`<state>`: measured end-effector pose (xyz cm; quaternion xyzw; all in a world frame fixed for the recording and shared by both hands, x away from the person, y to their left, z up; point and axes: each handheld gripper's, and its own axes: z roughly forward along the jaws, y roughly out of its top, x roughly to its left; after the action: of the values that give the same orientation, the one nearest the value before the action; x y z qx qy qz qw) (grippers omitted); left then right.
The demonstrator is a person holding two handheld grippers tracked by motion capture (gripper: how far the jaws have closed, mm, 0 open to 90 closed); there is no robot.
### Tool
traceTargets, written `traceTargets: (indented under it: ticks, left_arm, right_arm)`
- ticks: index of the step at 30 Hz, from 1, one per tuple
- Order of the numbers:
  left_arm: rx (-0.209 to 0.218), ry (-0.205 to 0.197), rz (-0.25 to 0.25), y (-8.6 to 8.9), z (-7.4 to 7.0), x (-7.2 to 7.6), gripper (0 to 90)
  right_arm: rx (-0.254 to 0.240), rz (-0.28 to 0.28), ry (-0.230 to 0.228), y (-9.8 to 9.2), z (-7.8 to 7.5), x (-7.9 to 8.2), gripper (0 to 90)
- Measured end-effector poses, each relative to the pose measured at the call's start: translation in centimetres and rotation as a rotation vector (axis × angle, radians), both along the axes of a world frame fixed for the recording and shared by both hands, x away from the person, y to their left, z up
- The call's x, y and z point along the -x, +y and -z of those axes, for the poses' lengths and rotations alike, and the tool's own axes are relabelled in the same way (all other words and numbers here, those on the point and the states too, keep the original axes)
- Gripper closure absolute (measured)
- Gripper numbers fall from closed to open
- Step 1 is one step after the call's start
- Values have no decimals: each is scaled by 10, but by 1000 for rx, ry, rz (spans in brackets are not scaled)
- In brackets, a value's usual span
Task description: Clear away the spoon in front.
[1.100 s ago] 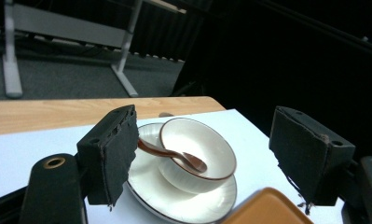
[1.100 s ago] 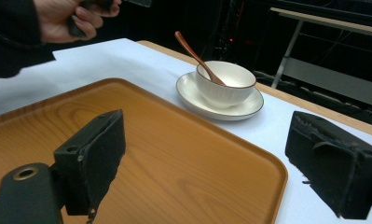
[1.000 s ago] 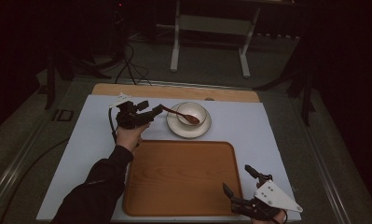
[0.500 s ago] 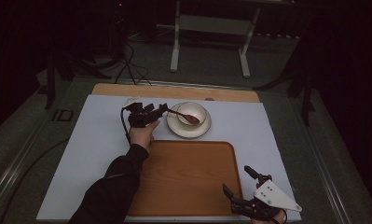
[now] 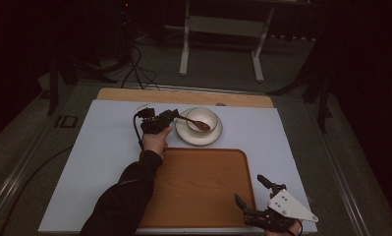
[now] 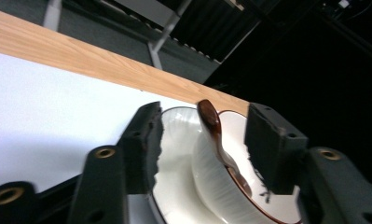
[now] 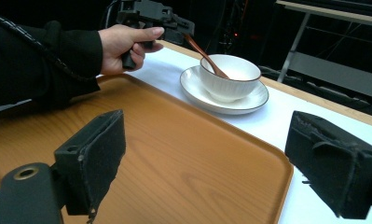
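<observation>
Brown and slender, the spoon [image 6: 219,142] leans handle-up from the bowl [image 6: 207,177] between the left gripper's [image 6: 200,142] half-closed, just-narrowing jaws, still untouched, while the wide-open right gripper [image 5: 255,196] waits far off.

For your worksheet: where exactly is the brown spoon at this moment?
In the high view the brown spoon rests in the white bowl on its saucer, just beyond the wooden tray; its handle juts left between the left gripper's unclosed jaws.
</observation>
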<state>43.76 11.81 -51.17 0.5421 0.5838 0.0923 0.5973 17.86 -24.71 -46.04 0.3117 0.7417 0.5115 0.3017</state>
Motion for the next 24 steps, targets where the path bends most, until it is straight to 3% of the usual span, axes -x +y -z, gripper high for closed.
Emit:
traceTargets:
  ticks: [5,11,24]
  left_arm:
    - [46,8,7,-4,5,-2,633]
    - [40,-1,19,-7,5,-2,768]
    - [44,-47,60,-11,-6,2,829]
  right_arm:
    - [-3,-1,2,-1,0,-1,122]
    - [10,-1,-4,0,0,-1,122]
    - [7,-8,-1,0,0,-1,122]
